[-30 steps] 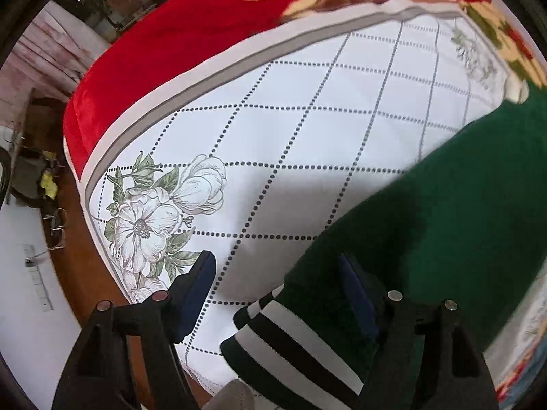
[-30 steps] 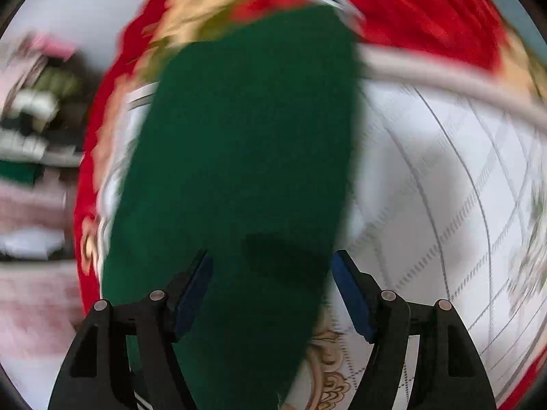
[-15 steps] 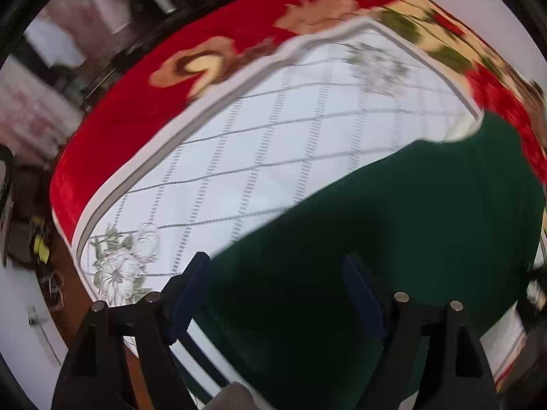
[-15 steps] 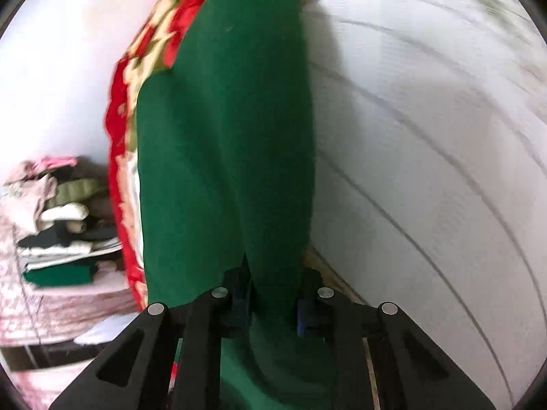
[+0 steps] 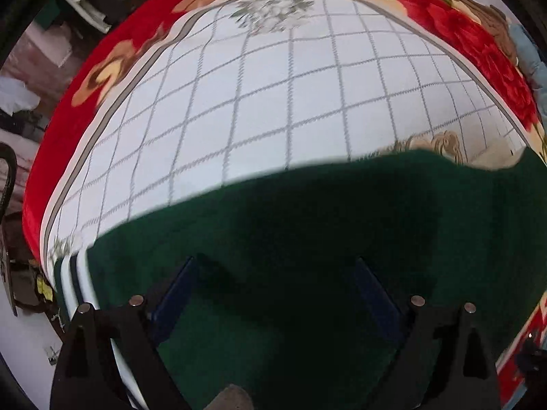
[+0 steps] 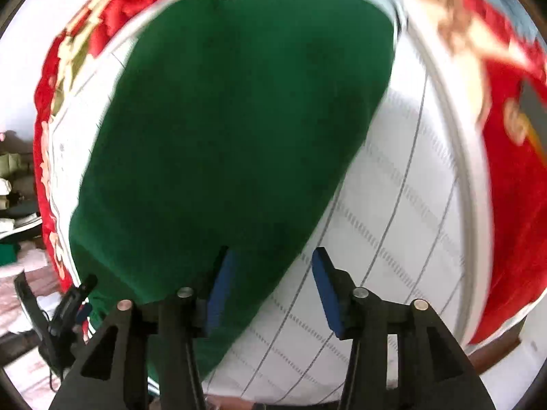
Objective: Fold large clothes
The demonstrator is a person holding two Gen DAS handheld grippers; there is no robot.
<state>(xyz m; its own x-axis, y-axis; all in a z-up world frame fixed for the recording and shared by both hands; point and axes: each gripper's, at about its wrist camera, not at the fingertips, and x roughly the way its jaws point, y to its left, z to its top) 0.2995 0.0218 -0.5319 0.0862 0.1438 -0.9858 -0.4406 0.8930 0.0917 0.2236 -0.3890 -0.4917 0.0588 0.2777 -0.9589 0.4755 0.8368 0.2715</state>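
My right gripper is letting go: half a second ago its jaws were pinching the green garment, and now they are opening, with the cloth's edge lying under them at lower centre, not pinched. My left gripper is opening its jaws wide too, hovering over the garment across the lower half of its frame, nothing clamped. I am judging this fold as laid and a new grasp as next. I am counting one garment, one bed cover, two grippers.
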